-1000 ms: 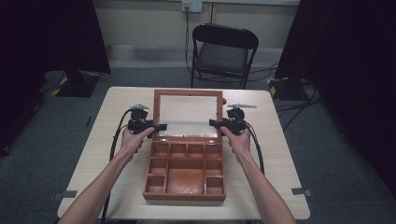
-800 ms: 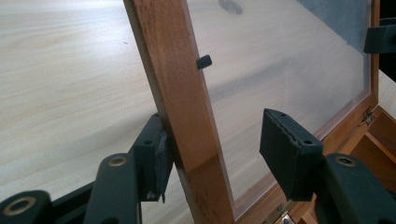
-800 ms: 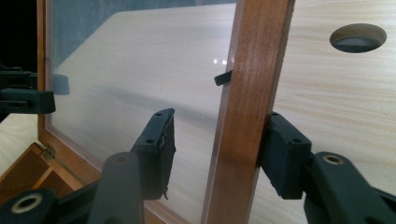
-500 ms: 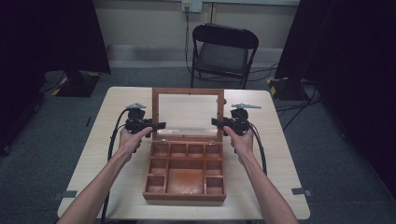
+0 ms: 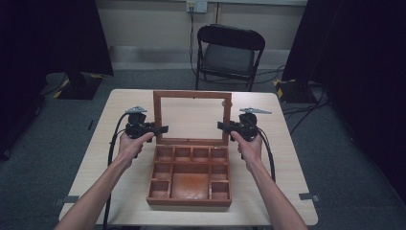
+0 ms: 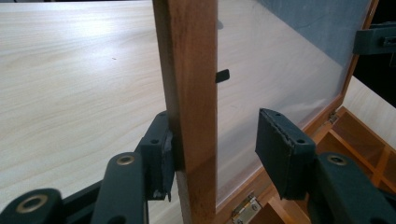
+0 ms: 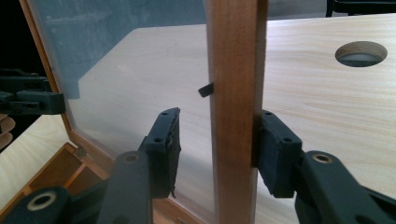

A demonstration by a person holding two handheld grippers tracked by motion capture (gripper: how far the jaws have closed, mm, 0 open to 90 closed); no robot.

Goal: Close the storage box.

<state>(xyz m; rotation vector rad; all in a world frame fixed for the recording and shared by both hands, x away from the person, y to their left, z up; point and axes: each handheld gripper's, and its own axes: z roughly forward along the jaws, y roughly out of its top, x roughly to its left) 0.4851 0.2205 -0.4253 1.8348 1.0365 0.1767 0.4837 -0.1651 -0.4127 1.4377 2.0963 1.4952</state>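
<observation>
A wooden compartment box [image 5: 189, 200] sits mid-table with its glass-paned lid [image 5: 191, 94] standing upright. My left gripper [image 5: 163, 128] straddles the lid's left stile [image 6: 187, 70]. One pad [image 6: 161, 154] touches the wood, and the other pad [image 6: 278, 149] stands off the glass. Its jaws have just been closing. My right gripper [image 5: 222, 126] straddles the right stile [image 7: 236, 56] the same way. Its outer pad [image 7: 273, 149] rests on the wood, its inner pad [image 7: 163, 149] is apart, and its jaws have been closing too.
The light wooden table [image 5: 287, 158] has a round hole [image 7: 361, 52] at its far right. A black chair [image 5: 229, 52] stands behind the table. Cables trail from both grippers over the near edge. Dark curtains hang on both sides.
The lid has tipped slightly further up to vertical. Both hands stay at its sides, hardly moved.
</observation>
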